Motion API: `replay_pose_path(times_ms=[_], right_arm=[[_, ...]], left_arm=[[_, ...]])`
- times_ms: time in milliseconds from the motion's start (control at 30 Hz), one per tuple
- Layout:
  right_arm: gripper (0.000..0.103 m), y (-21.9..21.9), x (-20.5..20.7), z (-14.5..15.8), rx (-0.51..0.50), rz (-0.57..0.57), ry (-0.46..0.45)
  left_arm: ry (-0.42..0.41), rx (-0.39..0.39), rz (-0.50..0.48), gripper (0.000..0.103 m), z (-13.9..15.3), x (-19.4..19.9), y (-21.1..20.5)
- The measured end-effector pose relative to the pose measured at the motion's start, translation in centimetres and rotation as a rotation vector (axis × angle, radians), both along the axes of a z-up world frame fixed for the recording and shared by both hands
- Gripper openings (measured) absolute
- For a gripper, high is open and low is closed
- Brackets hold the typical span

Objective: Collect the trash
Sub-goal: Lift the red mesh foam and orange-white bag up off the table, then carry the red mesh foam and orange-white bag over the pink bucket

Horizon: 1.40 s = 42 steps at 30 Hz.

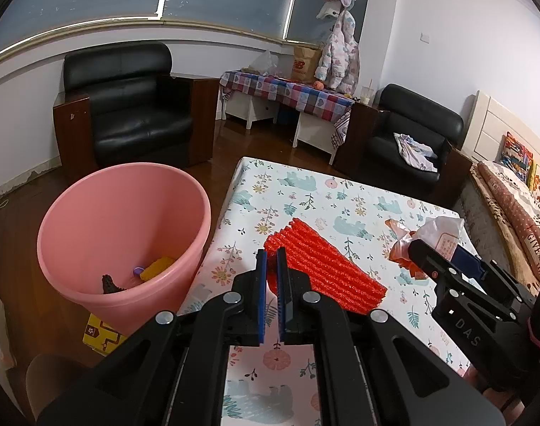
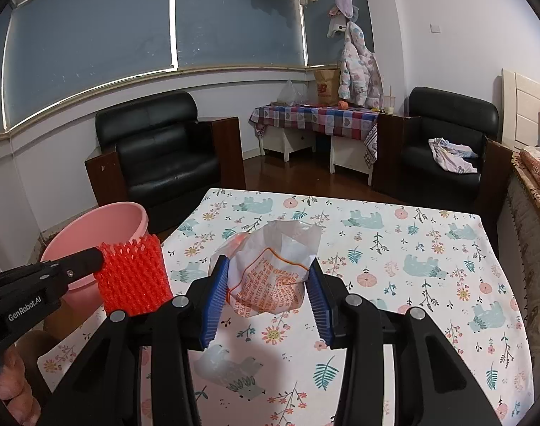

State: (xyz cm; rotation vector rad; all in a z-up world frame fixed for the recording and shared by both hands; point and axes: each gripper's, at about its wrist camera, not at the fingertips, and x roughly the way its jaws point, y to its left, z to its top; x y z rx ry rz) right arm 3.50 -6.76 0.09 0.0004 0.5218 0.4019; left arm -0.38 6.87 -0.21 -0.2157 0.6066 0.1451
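Observation:
My left gripper point(image 1: 271, 255) is shut on one end of a red foam net point(image 1: 327, 269), which is held up over the left part of the floral table point(image 1: 305, 195). The right wrist view shows that net point(image 2: 135, 277) standing upright in front of the pink bucket point(image 2: 120, 220). My right gripper point(image 2: 268, 262) is shut on a crumpled clear plastic bag point(image 2: 273, 277) with orange print, lifted above the table point(image 2: 412, 248). The pink bucket point(image 1: 120, 227) stands on the floor left of the table and holds a yellow piece, a dark piece and a small purple thing.
A yellow box point(image 1: 99, 337) lies on the floor beside the bucket. Two black armchairs point(image 2: 163, 156) point(image 2: 447, 142) and a low table with a checked cloth point(image 2: 316, 117) stand along the far wall. A bed point(image 1: 511, 206) borders the table's right side. A hand point(image 2: 10, 380) holds the left gripper.

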Motion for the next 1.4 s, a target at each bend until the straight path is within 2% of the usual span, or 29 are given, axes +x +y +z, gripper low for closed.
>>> replay_pose_path(times_ms=[1067,1400], right_arm=[[0.043,-0.1,-0.2,-0.2,-0.053,0.010,-0.009],[0.043,2.7,-0.5,-0.1,-0.066,0.083,-0.007]], left_arm=[[-0.028,-0.021,0.032,0.004,1.1,-0.7,1.3],[-0.050,-0.038,0.075,0.004,1.8,-1.1,2.9]])
